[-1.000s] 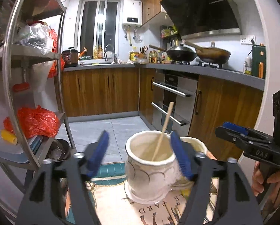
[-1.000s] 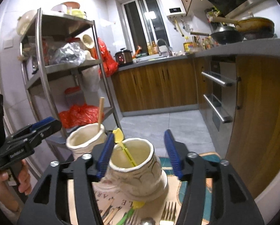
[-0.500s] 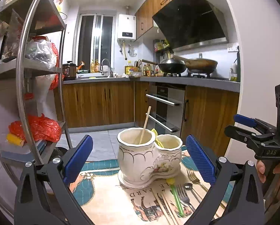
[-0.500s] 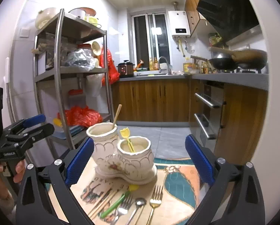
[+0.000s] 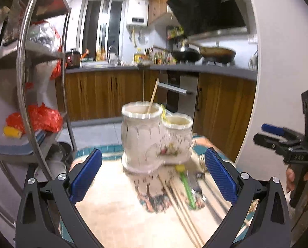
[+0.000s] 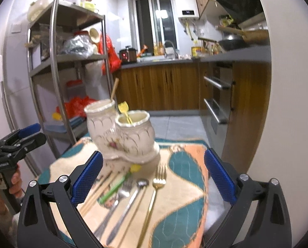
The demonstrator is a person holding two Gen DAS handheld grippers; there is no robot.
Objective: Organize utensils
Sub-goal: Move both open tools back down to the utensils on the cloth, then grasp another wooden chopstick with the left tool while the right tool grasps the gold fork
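A white ceramic double-cup holder (image 5: 154, 142) (image 6: 125, 136) stands on a patterned mat (image 5: 116, 212) (image 6: 182, 196). Its taller cup holds a wooden chopstick (image 5: 152, 96) (image 6: 114, 90); the shorter cup holds a yellow-handled utensil (image 6: 125, 109). Loose on the mat in front lie chopsticks (image 6: 96, 192), a green-handled utensil (image 5: 186, 186) (image 6: 114, 188), a silver fork (image 6: 112, 208), a silver spoon (image 6: 129, 202) and a gold fork (image 6: 151, 202). My left gripper (image 5: 154, 177) is open and empty, back from the holder. My right gripper (image 6: 154, 177) is open and empty above the loose utensils.
A metal shelf rack (image 5: 23, 86) (image 6: 56, 78) with bags stands at the left. Wooden cabinets (image 6: 160, 86) and an oven (image 6: 218, 97) run along the back and right. The mat's right edge (image 6: 205, 186) drops off to a tiled floor (image 6: 180, 126).
Both grippers opened wide from around the holder's cups and pulled back toward me. The holder stays on the mat. The loose utensils have come into view.
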